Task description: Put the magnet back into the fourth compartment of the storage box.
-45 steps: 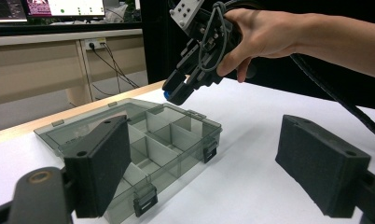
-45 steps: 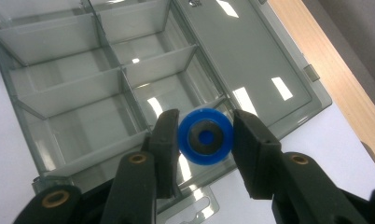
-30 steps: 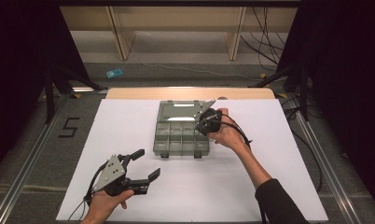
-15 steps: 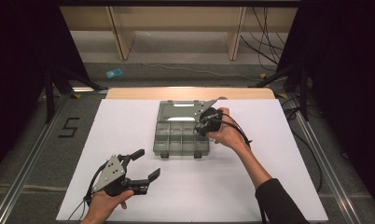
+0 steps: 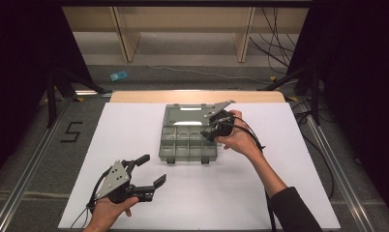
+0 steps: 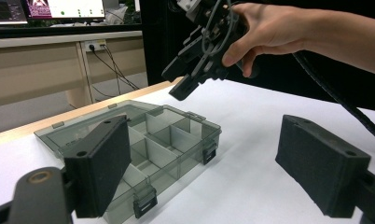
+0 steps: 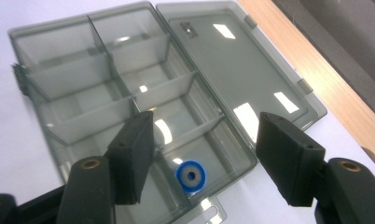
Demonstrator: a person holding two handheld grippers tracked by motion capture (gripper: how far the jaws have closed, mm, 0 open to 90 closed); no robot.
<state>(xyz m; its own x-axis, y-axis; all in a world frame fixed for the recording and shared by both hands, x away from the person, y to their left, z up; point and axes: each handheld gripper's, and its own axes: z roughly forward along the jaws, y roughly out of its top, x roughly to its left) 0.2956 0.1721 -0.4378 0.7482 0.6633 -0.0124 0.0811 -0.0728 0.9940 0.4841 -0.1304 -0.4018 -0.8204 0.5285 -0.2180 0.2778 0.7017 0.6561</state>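
Fingers of right gripper point(image 7: 202, 158) just opening, blue ring point(image 7: 190, 176) below in box point(image 7: 69, 74)

My left black two-jaw gripper point(image 5: 151, 171): grey three-cornered plate w/ dark screw holes on top, thin black cable off the back. My right black gripper point(image 5: 208, 131): same plate, thick black cable. Pads matte black, brass-coloured pivot screws. Dark long sleeve point(image 5: 293, 210) on right arm.

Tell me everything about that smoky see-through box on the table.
The box looks like tinted clear plastic, split by dividers into small compartments. Its hinged lid lies flat open behind it, two latches hang at the front, and it rests on the white table. One corner compartment holds a small blue ring.
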